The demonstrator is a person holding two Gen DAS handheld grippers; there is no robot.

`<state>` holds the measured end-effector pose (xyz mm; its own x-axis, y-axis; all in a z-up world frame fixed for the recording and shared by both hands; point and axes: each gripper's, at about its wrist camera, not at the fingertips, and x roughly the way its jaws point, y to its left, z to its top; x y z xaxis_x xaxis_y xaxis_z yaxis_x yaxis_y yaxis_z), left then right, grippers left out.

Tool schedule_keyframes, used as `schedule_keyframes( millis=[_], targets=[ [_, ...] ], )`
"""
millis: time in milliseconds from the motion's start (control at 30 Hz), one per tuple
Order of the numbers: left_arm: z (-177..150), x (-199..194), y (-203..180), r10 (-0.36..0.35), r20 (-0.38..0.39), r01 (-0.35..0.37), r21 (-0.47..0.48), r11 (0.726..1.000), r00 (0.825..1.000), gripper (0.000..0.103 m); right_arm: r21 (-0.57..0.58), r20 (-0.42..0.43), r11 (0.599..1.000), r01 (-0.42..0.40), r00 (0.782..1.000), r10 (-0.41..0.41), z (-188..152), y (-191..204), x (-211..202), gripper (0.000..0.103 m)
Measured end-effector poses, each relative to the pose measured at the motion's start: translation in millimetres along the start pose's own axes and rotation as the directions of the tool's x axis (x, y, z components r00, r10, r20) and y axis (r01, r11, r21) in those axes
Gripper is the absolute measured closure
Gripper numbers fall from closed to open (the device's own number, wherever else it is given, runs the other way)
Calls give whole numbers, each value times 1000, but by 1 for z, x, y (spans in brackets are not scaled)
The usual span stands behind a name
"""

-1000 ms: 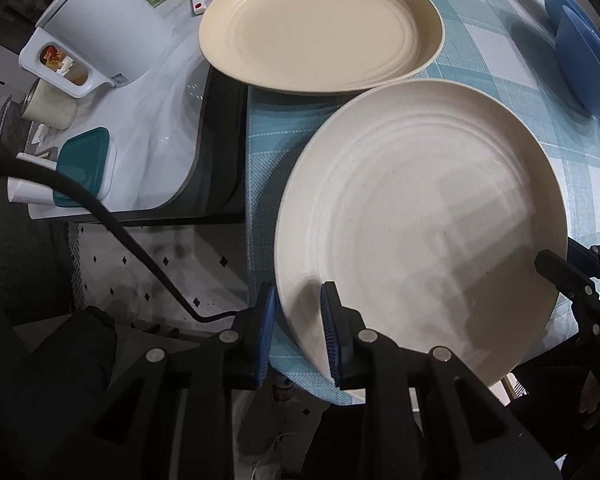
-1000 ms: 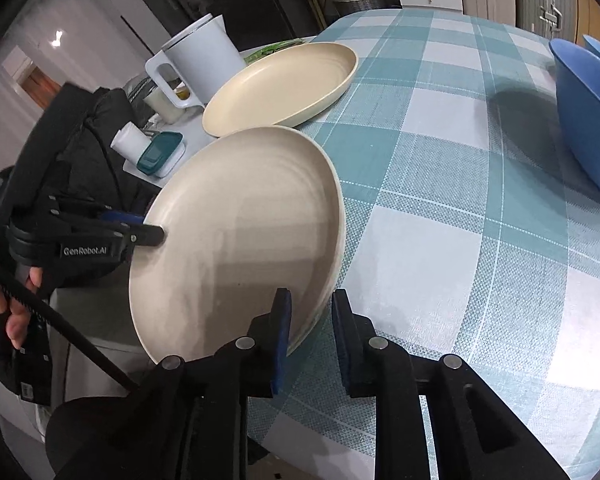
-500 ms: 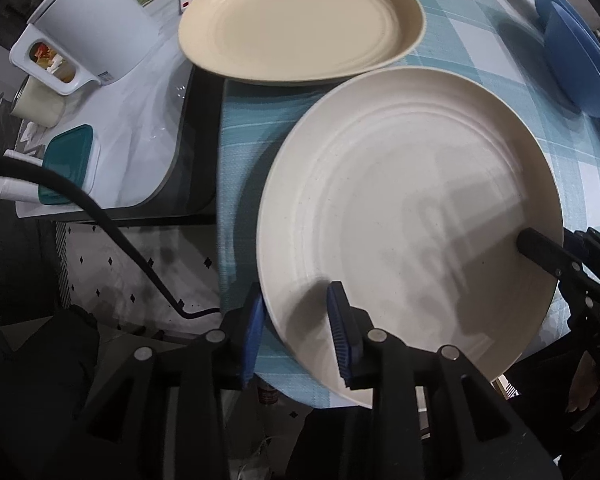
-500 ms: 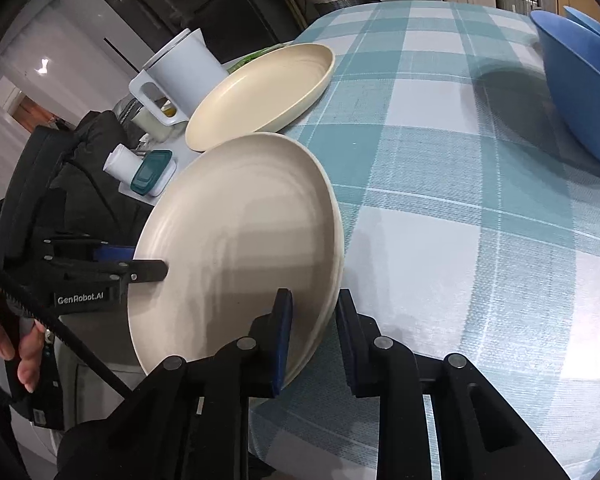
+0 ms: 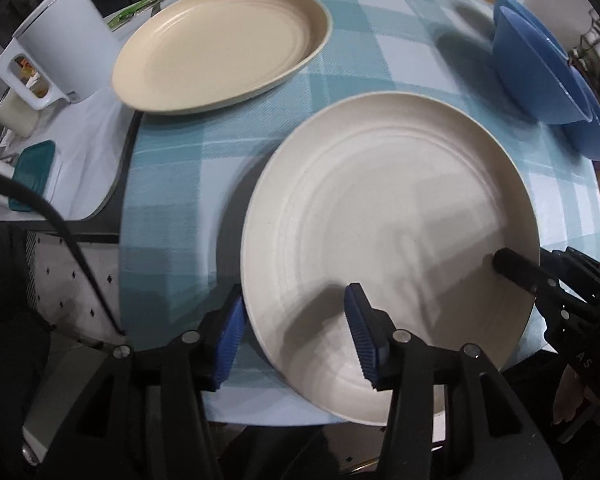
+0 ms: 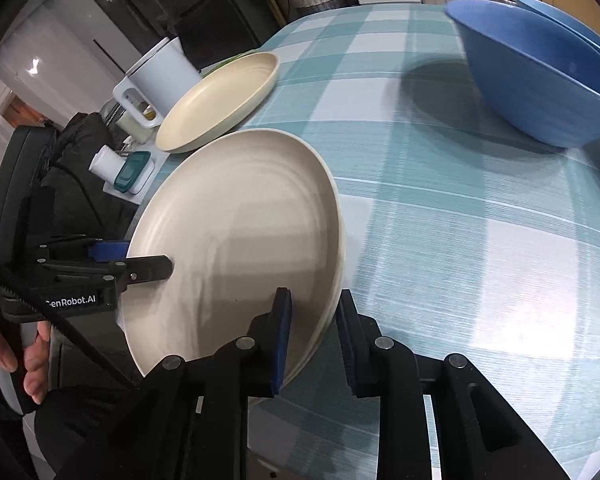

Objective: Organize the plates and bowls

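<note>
Below our left gripper [image 5: 296,332] we see its jaws standing apart, just opened wider, straddling the near rim of the off-white plate [image 5: 388,240] without pressing it; the plate sits at the edge of the checked tabletop [image 5: 380,40], the cream plate [image 5: 220,48] lies farther off and the blue bowls [image 5: 540,76] stand at the right. From our right gripper [image 6: 314,336] we see the jaws on either side of that plate's [image 6: 236,236] rim, but we cannot tell whether they clamp it.
</note>
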<state>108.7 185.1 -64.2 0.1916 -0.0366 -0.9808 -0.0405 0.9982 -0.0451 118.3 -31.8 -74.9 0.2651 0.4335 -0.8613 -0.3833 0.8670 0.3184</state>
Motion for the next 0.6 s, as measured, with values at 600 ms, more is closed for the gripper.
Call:
schedule_keyframes(
  millis=[600],
  targets=[
    [-14,-36,15,-23,307,57,-101,993,952,35,-53,164,980,194,969,-183,-3,5,-29,38]
  ],
)
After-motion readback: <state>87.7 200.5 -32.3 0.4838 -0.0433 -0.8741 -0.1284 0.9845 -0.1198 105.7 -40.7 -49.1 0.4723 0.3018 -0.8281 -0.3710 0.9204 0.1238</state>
